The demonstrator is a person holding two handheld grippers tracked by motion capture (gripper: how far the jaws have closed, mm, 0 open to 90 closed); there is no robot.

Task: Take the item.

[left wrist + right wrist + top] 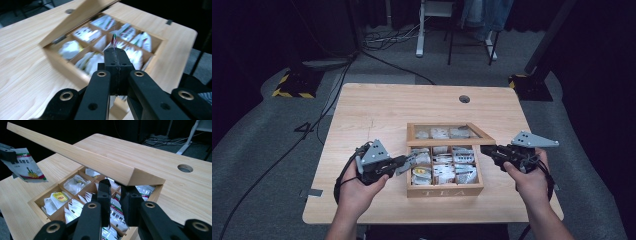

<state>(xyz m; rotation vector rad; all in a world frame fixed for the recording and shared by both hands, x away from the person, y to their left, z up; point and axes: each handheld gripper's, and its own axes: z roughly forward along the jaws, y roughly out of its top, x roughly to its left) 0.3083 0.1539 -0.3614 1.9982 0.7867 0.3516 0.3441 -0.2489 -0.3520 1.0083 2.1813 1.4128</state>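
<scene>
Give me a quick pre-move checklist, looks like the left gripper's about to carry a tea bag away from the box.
1. Left gripper shut on tea bag packet: ok.
2. Packet lifted free of the tea box: ok, it hangs above the box's left edge.
3. Lid propped open: ok, slanted over the compartments.
4. Right gripper holding the lid: cannot tell; fingers apart just under its edge.
5. Bare table for set-down: ok, left of the box.
</scene>
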